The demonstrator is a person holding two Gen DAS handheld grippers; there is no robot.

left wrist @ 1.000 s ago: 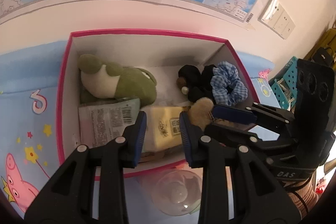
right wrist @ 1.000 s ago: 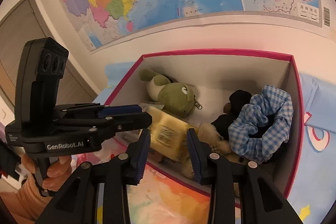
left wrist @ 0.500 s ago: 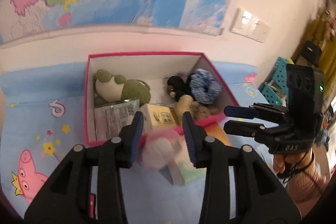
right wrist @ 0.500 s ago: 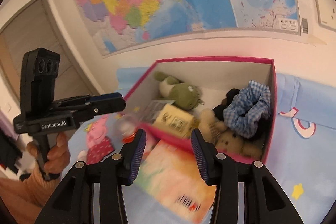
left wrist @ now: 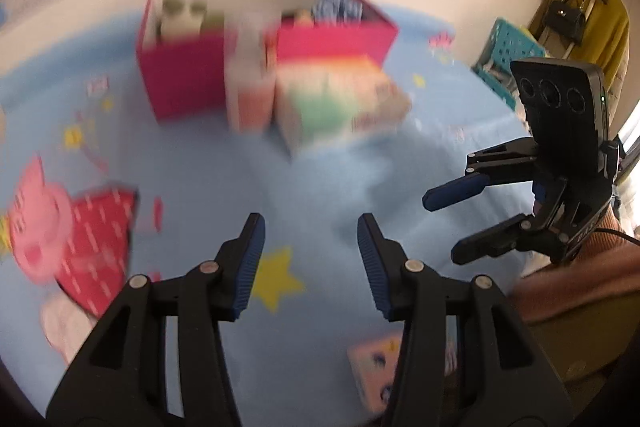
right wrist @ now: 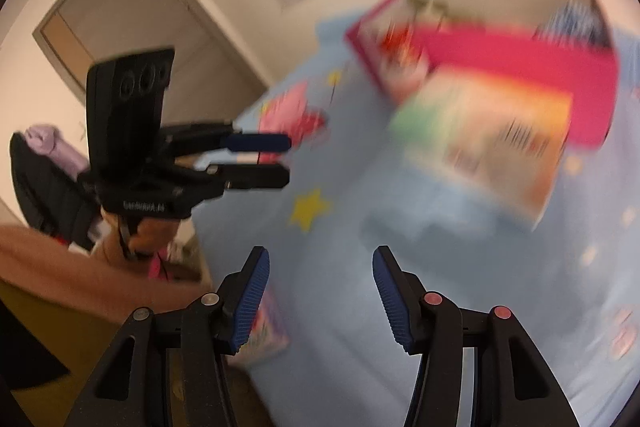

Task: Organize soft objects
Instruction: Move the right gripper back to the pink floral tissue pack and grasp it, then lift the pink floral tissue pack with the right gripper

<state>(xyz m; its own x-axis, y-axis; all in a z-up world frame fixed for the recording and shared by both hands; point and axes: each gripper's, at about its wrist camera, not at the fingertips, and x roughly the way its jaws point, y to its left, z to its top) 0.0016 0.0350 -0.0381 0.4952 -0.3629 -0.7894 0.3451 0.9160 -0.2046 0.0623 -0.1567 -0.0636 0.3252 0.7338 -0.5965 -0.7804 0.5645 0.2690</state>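
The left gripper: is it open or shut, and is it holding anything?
Open and empty: the left gripper has just been opening, and only the blue sheet shows between its pads.

Left gripper (left wrist: 310, 259) fingers just opening, empty, right gripper (right wrist: 320, 297) likewise

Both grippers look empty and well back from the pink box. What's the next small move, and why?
Probably pause to let the blurred views settle. The left gripper and right gripper have just been opening, with nothing between them; the pink box holds toys, and a colourful book lies outside it.
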